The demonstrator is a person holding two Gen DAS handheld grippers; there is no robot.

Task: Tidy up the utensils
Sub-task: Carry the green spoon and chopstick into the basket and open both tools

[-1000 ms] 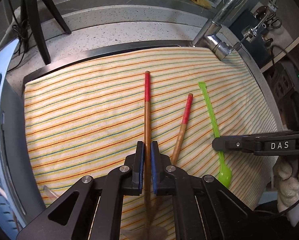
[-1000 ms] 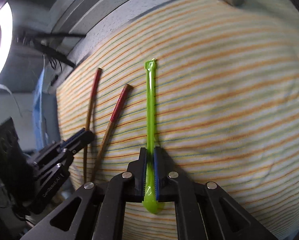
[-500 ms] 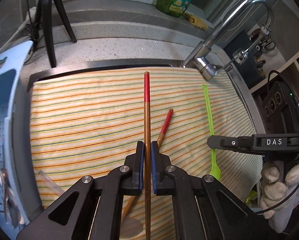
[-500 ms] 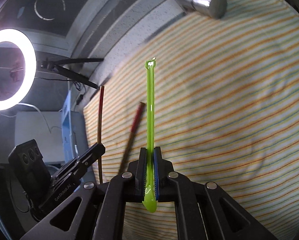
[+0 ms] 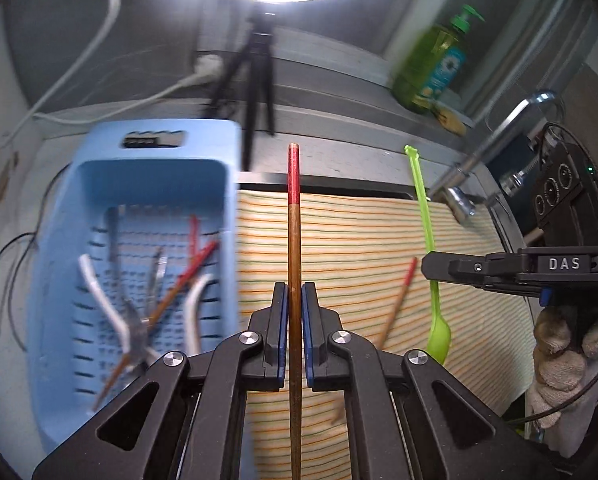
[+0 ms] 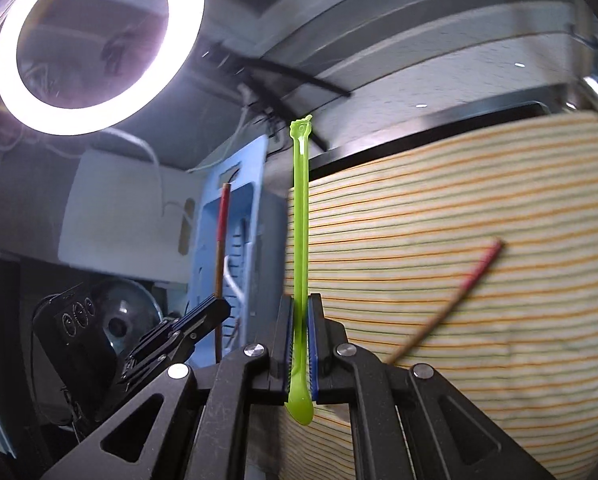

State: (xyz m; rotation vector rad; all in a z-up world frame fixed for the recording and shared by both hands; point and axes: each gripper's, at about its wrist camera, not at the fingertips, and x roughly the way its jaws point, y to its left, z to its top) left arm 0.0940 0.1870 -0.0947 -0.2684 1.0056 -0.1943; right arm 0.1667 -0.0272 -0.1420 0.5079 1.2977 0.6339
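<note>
Grey speckled bench [image 5: 339, 160] with a sink covered by a striped yellow-orange-green cloth [image 5: 359, 240]. Pale blue slotted plastic basket [image 5: 155, 168] sits just left of the cloth; inside it: white-handled utensils, a metal piece and red-tipped chopsticks, blurred. Bright ring light [image 6: 99, 44] on a black tripod at the back, green soap bottle [image 5: 431, 64] on the ledge, chrome tap [image 5: 495, 152] at right.

Left claw [image 5: 294, 336] is clenched on a long wooden chopstick with a red tip [image 5: 294, 248], held off the cloth, tip pointing away toward the back wall. Right claw [image 6: 299, 344] is clamped on a slim lime-green plastic spoon [image 6: 300, 208], bowl end hanging below the pads, handle pointing forward. Person's gloved hand [image 5: 571, 344] grips the right tool.

One more red-tipped wooden chopstick [image 6: 455, 300] lies diagonally on the cloth, between the two claws.
</note>
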